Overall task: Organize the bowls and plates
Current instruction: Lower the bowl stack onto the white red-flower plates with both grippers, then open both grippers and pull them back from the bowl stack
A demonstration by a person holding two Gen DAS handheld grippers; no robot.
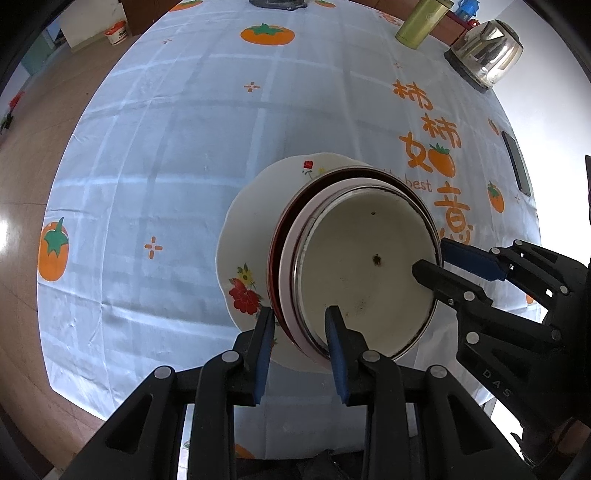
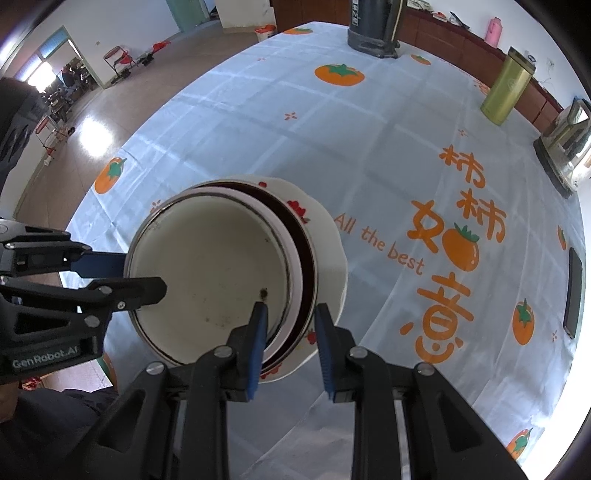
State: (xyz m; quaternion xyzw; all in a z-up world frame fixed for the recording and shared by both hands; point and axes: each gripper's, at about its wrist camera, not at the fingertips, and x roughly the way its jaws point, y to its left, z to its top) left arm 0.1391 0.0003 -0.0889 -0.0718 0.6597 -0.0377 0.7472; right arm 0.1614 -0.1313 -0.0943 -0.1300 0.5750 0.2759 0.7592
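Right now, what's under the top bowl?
Under the top bowl sits a dark red-rimmed dish, then the floral plate at the bottom. Only their rims show; their centres, and anything between them, are covered.

White plate with red flowers; pale-blue tablecloth printed with orange persimmons.

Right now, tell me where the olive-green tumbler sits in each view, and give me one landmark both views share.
Left wrist view: the olive-green tumbler stands at the top edge, right of centre, beside the glass kettle.
Right wrist view: the tumbler stands upper right, near the table's far edge.
Shared landmark: the orange lettering on the tablecloth.
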